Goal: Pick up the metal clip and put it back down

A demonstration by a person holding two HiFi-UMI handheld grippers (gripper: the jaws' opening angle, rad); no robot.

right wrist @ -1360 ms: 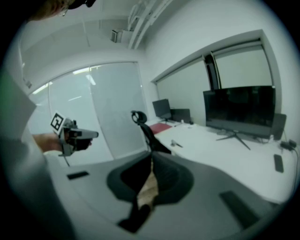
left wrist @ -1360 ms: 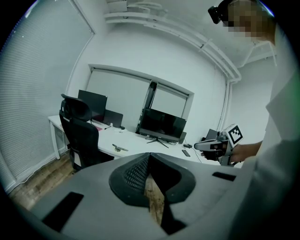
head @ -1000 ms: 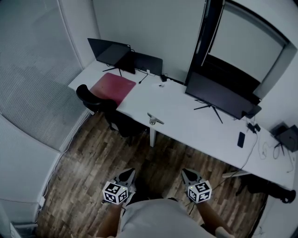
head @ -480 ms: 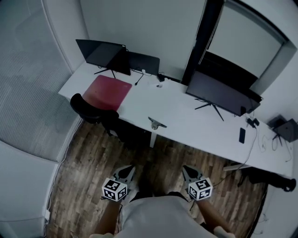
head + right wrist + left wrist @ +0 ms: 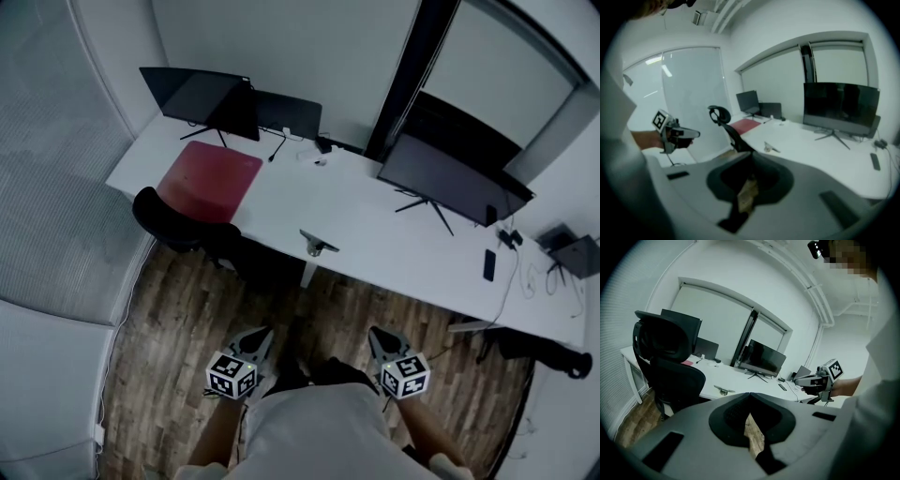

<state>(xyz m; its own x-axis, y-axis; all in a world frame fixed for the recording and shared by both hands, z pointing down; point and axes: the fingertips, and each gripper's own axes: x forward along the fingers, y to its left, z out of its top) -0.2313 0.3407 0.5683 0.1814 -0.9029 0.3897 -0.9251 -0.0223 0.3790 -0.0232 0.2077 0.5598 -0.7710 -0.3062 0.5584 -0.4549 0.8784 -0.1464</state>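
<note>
The long white worktop (image 5: 375, 234) runs across the head view from 10 to 4 o'clock. Over the brown wood-plank floor (image 5: 187, 309), the grey left gripper (image 5: 257, 336) and grey right gripper (image 5: 380, 336) sit at 7 and 5 o'clock, both with jaws clenched on nothing. The small silver metal clip (image 5: 318, 245) lies at their 12 o'clock, well apart from them, near the worktop's front edge. It is probably light, stiff and slick, so it is best pinched across its narrow body.

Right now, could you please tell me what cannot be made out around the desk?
Metal clip: too small in every view to show its shape.
Dark flat item near the cables: too small to identify, head view.
Chair: base hidden under the desk, head view.
</note>
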